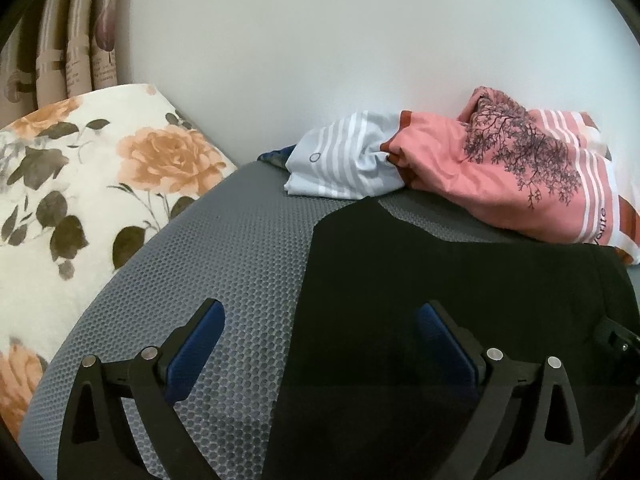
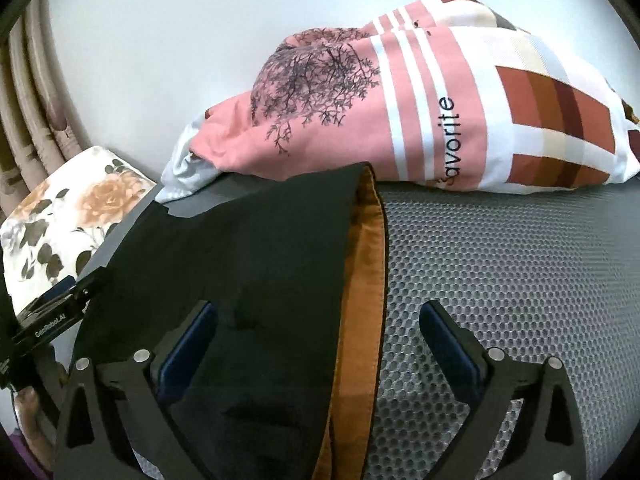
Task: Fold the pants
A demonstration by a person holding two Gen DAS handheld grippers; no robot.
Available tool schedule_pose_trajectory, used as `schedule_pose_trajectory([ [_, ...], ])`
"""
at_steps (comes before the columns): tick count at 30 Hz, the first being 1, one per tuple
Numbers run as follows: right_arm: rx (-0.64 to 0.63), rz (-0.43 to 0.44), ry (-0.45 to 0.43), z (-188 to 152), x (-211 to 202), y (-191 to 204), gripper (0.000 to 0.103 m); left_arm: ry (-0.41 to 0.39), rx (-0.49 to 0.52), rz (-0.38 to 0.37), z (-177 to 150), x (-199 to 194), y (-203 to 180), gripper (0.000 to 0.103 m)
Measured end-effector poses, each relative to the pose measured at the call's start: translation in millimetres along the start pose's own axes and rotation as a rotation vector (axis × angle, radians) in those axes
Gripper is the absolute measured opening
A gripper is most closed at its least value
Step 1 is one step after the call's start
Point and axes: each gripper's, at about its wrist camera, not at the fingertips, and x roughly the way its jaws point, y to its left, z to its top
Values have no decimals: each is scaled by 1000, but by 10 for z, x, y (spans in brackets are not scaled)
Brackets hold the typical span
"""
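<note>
Black pants (image 1: 440,280) lie flat on the grey honeycomb-textured bed surface (image 1: 240,248). My left gripper (image 1: 320,312) hovers over their left edge, open, one finger above the bare surface and the other above the black cloth. In the right wrist view the pants (image 2: 248,248) show an orange-brown strip (image 2: 368,248) along their right edge. My right gripper (image 2: 318,310) is open astride that edge, nothing pinched between its blue pads. The left gripper (image 2: 64,300) shows at the left, beside the pants.
A floral pillow (image 1: 80,184) rests at the left of the bed. A bunched pink, white and brown striped cover (image 2: 400,112) lies along the white wall behind the pants. Patterned curtains (image 1: 60,40) hang at the far left.
</note>
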Motion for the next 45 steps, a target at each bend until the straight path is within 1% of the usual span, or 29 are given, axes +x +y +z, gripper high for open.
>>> schedule_pose_trajectory([
  [1,-5,-8,-5,1,-8,10,101,-5,0,3,1,-9,0,98],
  [5,-9,22,6,-1,3,5,102,-23,6,9,4,-38,-14,101],
  [8,-12,-8,-1,-6,-9,26,102,-42,14,20,-1,-72,-32,103],
  [10,-38,-34,-6,-15,-23,74,102,-55,21,29,-8,-98,-46,103],
  [13,-55,-36,2,-15,-18,91,102,-82,30,62,-23,-156,-68,103],
  [14,-59,-33,14,-9,-13,88,102,-90,32,86,-24,-171,-75,103],
  [15,-68,-26,54,4,-14,91,102,-91,34,125,-35,-193,-86,103],
  [16,-71,-23,76,11,-47,99,102,-73,34,137,-49,-224,-98,103],
  [17,-69,-12,64,9,-161,112,102,-64,31,129,-63,-257,-102,103],
  [18,-64,4,43,4,-270,115,102,-64,21,108,-74,-369,-117,103],
  [20,-62,46,7,-9,-522,144,102,-91,7,86,-82,-577,-138,103],
  [21,-65,61,-1,-25,-641,166,102,-118,5,83,-63,-752,-172,103],
  [23,-74,99,-11,-82,-892,211,102,-146,9,86,-26,-968,-229,103],
  [24,-76,110,-18,-106,-988,222,102,-170,6,83,2,-1137,-270,103],
  [27,-82,137,-43,-186,-1309,255,103,-230,-10,63,41,-1485,-333,103],
  [29,-73,166,-59,-213,-1515,245,103,-229,8,47,93,-1701,-386,103],
  [32,-73,189,-82,-237,-1823,239,103,-210,34,58,135,-1957,-445,103],
  [35,-88,188,-103,-238,-2035,241,103,-246,44,102,157,-2296,-462,103],
  [38,-89,195,-116,-231,-2234,230,103,-284,42,99,181,-2645,-465,103],
  [39,-88,200,-126,-229,-2314,225,103,-304,33,97,186,-2771,-464,103],
  [41,-88,203,-134,-222,-2396,214,103,-316,4,88,188,-2935,-446,103],
  [44,-66,215,-134,-233,-2503,179,103,-279,-56,79,179,-3064,-405,103],
  [45,-59,224,-134,-234,-2533,163,103,-261,-79,57,168,-3083,-381,103],
])
